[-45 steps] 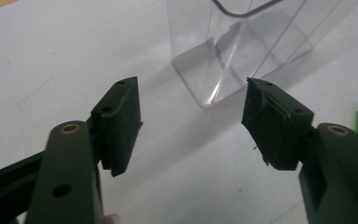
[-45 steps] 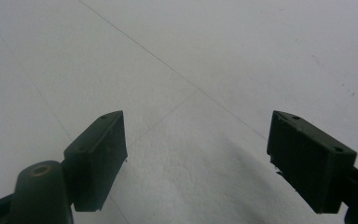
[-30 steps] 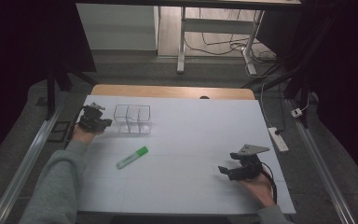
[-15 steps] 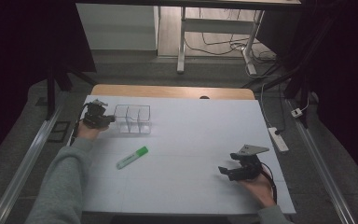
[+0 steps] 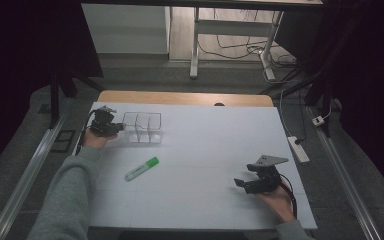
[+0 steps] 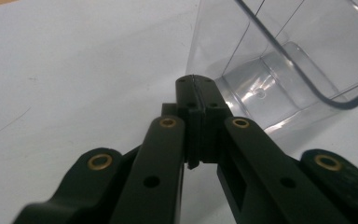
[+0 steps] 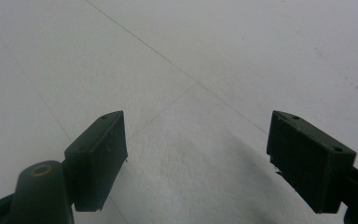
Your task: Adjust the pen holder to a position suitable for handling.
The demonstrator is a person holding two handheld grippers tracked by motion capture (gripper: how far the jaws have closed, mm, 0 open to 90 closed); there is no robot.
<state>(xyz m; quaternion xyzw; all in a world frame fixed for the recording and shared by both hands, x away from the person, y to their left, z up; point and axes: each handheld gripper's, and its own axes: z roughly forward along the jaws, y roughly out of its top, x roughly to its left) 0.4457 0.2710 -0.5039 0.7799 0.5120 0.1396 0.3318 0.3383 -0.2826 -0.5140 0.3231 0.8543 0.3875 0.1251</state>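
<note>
The left claw [image 5: 116, 127] sits at the far left of the white counter [image 5: 210, 150]. Its two black jaws are pressed tight together, with nothing between them. In the left gripper view, the left claw's tips [image 6: 196, 86] point at the bottom corner of the clear box [image 6: 279, 70] and sit just beside its wall. I cannot tell if they touch it.

The clear box [image 5: 142, 128] is see-through plastic. It has thin walls inside that split it into small parts. It stands upright on the counter, right next to the left claw.

A green and white marker pen [image 5: 142, 168] lies flat on the counter. It is nearer to the person than the box, and a bit apart from it. Its green end points up and to the right in the high view.

The right claw [image 5: 243, 184] rests low at the near right side of the counter, well apart from the box and the pen. Its jaws are spread wide. In the right gripper view, the right claw [image 7: 196, 154] has just bare white counter between its jaws.

A grey sleeve [image 5: 65, 195] covers the person's left arm.
</note>
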